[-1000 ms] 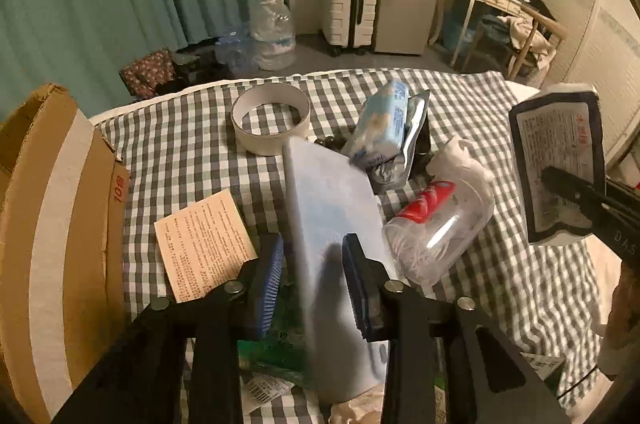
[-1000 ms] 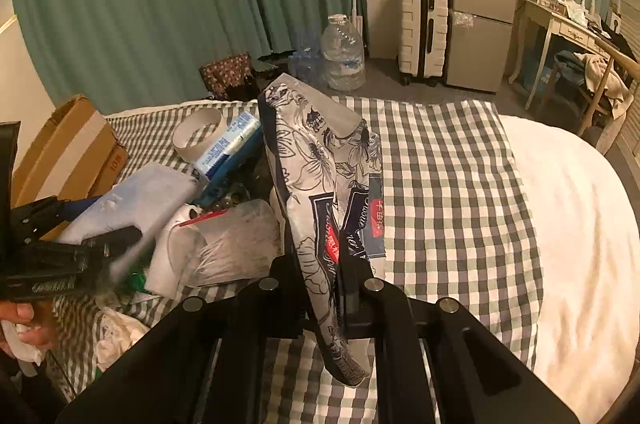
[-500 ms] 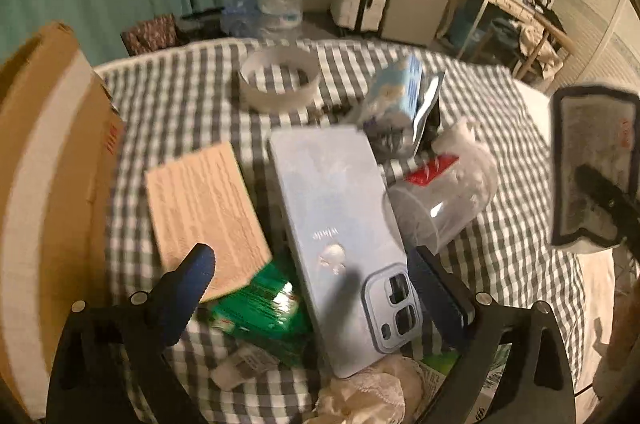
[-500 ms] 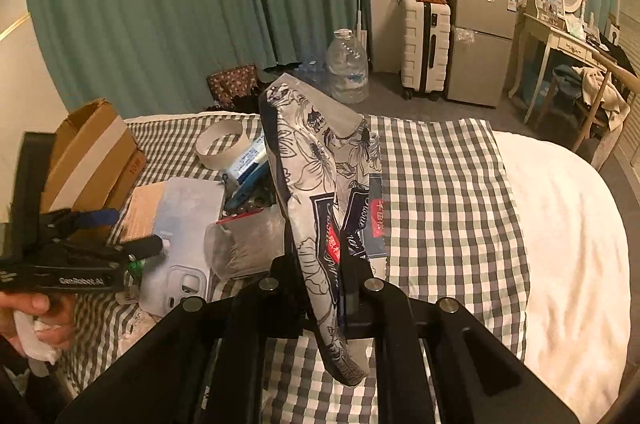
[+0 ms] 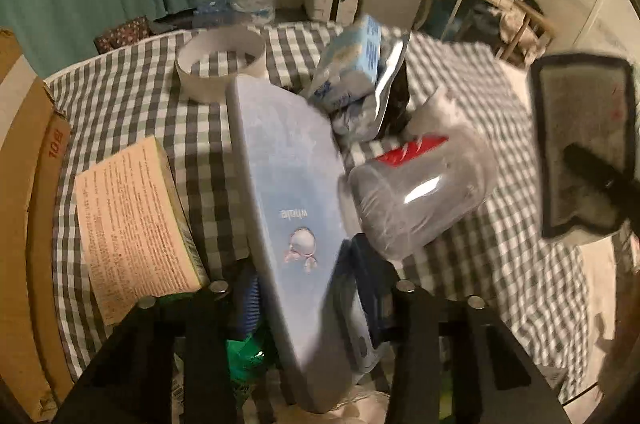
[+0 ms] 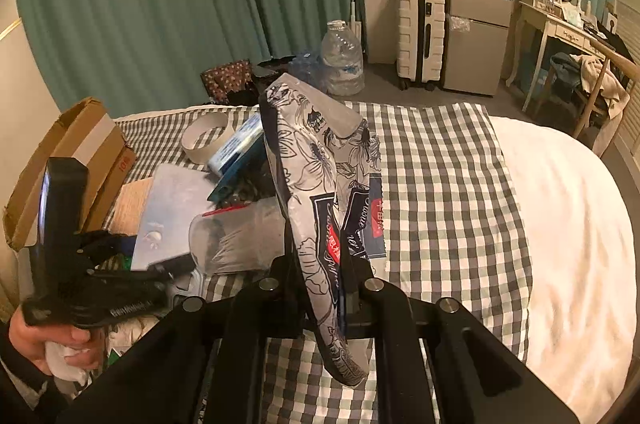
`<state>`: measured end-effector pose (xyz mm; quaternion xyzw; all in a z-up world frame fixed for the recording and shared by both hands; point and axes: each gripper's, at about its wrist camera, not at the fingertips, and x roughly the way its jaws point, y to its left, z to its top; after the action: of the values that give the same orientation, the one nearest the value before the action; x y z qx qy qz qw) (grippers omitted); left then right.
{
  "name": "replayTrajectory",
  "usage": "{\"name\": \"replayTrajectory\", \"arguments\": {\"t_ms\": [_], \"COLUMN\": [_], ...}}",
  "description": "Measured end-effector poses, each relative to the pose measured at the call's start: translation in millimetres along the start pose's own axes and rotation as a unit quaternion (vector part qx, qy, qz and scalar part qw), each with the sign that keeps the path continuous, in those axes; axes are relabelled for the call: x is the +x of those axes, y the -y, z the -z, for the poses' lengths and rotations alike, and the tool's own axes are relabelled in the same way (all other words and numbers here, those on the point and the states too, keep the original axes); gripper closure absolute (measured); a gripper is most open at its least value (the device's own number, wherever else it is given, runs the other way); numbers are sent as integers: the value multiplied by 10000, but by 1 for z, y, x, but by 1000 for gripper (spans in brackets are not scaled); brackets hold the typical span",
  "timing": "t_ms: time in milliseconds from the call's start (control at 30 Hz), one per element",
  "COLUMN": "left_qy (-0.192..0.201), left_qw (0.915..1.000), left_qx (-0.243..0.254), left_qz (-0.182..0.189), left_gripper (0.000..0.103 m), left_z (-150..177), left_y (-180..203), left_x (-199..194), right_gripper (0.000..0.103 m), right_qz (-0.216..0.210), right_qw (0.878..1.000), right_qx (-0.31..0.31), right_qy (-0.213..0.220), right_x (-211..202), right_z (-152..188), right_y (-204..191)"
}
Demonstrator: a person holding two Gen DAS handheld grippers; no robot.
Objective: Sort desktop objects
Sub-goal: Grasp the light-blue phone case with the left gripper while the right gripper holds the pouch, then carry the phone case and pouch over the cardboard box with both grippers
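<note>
Left gripper (image 5: 308, 298) is closing its jaws around the near end of the pale blue phone case (image 5: 288, 192), which lies tilted on the checked bedspread (image 5: 480, 264) near its left edge (cardboard box (image 5: 24, 204) just beyond). Right gripper (image 6: 326, 290) is clamped tight on the floral tissue pack (image 6: 320, 184), held up. Farther back: clear jar (image 5: 420, 200), white ring (image 5: 220, 60).

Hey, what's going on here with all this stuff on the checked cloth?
A person is sorting clutter with a gripper in each hand. The left gripper is closing around a pale blue phone case lying among a clear jar, a booklet and a tape ring. The right gripper is clamped on a floral tissue pack, held up above the cloth.
</note>
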<state>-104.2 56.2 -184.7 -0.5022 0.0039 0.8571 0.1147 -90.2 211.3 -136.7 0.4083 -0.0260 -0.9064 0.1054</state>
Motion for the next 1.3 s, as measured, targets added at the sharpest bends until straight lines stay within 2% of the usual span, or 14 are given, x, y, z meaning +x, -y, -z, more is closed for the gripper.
{"name": "replayTrajectory", "arguments": {"t_ms": [133,300,533,733,1133,1300], "left_qy": [194,282,692,1094,2009,2214], "left_qw": [9995,9991,9973,9938,9790,9744], "left_qx": [221,327,205,139,133,77], "left_qz": [86,48,-95,-118,-309,-382], "left_gripper": [88,94,94,95,95,95], "left_z": [0,1,-17,-23,-19,-17], "left_y": [9,11,3,-7,-16,-27], "left_x": [-16,-29,-58,-98,-188,-205], "right_gripper": [93,93,93,93,93,93], "right_qz": [-33,-39,37,94,19,13], "right_qw": [10000,9999,9993,9983,9938,9913], "right_qx": [-8,-69,-149,-174,-282,-408], "right_qy": [17,104,336,556,1076,1249], "right_x": [-1,-13,-38,-60,-111,-125], "right_z": [-3,-5,-6,-9,-15,-20], "right_y": [-5,-13,-30,-44,-86,-101]}}
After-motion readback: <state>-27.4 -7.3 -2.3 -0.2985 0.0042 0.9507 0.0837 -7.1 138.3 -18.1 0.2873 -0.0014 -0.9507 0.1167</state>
